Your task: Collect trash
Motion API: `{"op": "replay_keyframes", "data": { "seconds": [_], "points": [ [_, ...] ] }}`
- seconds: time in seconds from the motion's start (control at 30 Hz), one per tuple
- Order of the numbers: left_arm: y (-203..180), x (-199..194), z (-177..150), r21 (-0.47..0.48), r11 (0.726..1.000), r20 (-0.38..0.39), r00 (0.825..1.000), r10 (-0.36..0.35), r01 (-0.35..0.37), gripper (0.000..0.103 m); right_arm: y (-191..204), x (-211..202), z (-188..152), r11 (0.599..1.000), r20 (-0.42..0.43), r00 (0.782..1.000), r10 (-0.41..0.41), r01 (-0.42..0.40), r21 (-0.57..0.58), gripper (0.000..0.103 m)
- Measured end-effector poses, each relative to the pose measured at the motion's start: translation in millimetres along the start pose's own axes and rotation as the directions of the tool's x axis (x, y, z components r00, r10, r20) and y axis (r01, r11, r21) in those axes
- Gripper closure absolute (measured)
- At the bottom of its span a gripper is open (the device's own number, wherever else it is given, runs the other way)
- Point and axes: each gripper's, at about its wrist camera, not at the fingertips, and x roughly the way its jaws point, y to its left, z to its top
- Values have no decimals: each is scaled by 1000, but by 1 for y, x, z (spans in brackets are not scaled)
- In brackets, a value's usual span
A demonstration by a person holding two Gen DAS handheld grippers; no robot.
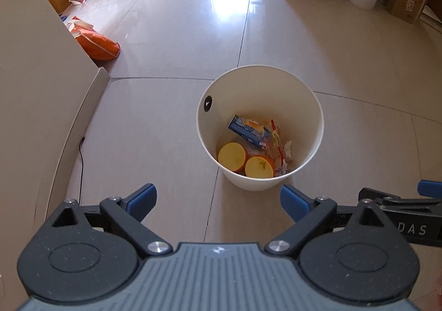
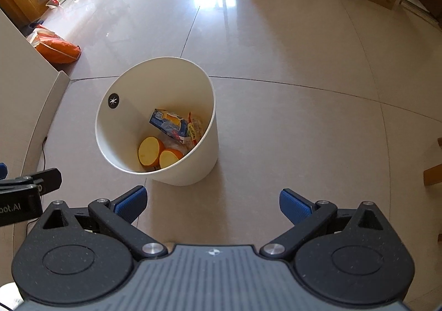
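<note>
The floor (image 1: 171,34) is shiny beige tile. My left tongs (image 1: 218,202) and right tongs (image 2: 213,202) both hang released and empty above it. Just ahead of them stands the white bin (image 1: 315,128), and inside it lie two orange halves (image 1: 232,156), a blue carton (image 1: 247,130) and wrappers (image 1: 277,142).

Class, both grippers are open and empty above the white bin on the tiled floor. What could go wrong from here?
1. The white bin is light and stands free on glossy tile; a bump from the left gripper or right gripper might tip or slide it.
2. The black cable along the wall could snag.
</note>
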Motion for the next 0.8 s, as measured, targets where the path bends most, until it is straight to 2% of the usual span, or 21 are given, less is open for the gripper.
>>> {"op": "replay_keyframes", "data": {
  "seconds": [0.47, 0.8],
  "points": [
    [3, -9, -8, -5, 999, -19, 999, 40, -40, 7, 7, -11, -11, 998, -16, 1000, -9, 8, -59, 0],
    [1, -8, -10, 14, 998, -24, 998, 59, -58, 7, 6, -15, -13, 998, -16, 1000, 1, -2, -61, 0]
  ]
}}
